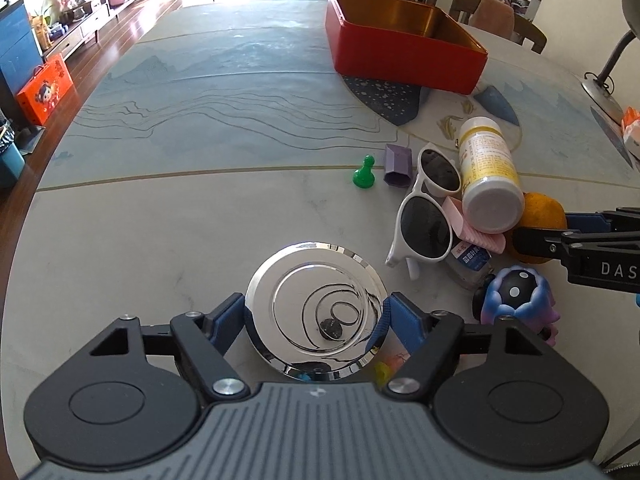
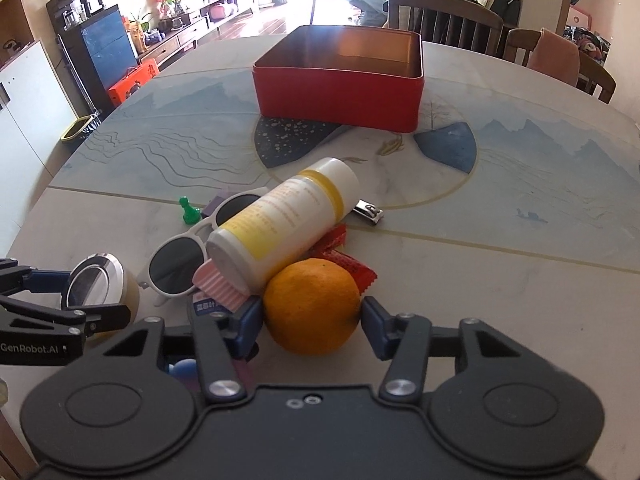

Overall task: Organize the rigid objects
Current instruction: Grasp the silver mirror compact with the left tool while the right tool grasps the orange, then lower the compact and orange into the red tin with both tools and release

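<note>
Tabletop: L claw (image 1: 316,312) tilted down, clamping mirrored jar lid (image 1: 316,312); R claw (image 2: 312,320) angled down, gripping orange (image 2: 311,306).

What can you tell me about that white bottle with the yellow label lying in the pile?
The white bottle looks like plastic, a cylinder with a yellow-edged label of fine print and a white cap at its far end. It lies on its side, tilted, its flat base toward the cameras and propped on the pile. It rests across the white sunglasses and a pink ridged piece, and seems to lean against the orange. Neither gripper touches it.
</note>
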